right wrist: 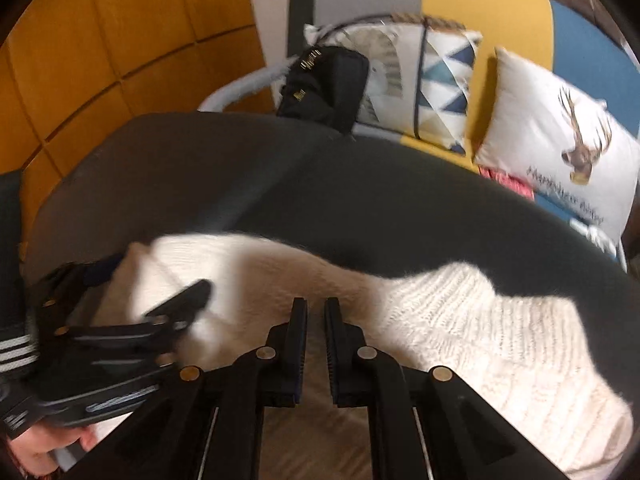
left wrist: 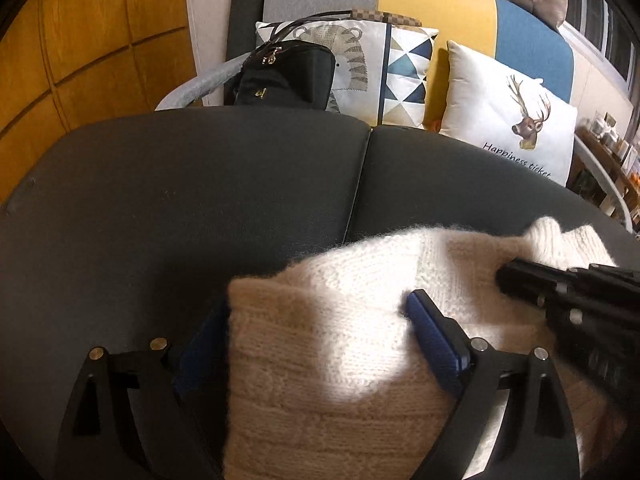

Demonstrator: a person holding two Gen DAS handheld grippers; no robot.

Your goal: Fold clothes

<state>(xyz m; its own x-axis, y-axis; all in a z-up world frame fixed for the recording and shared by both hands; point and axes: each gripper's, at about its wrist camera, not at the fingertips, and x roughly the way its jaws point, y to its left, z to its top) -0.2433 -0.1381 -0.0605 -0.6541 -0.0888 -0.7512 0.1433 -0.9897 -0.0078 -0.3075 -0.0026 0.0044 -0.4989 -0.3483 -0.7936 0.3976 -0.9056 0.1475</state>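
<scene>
While the cream sweater (left wrist: 328,352) lies on the dark table (left wrist: 180,184), we have both tools down at its near edge; our left gripper (left wrist: 316,320) stands wide open with the sweater's left end bulging up between its blue pads, nothing pinched as far as we can see; our right gripper (right wrist: 316,312) sits nearly closed, a thin gap between the fingers, hovering over the middle of the knit, and whether any wool is caught there we cannot tell; the picture is blurred. The sweater runs long from left to right across our front, its ribbed part (right wrist: 480,320) trailing off to the right; so the left gripper is the nearer one to the bunched left end, the right gripper nearer the ribbed end. The count: one sweater, two grippers, one table; behind it one black bag (left wrist: 288,76) and two printed cushions, one striped (left wrist: 360,64), one with a deer (left wrist: 516,120).
</scene>
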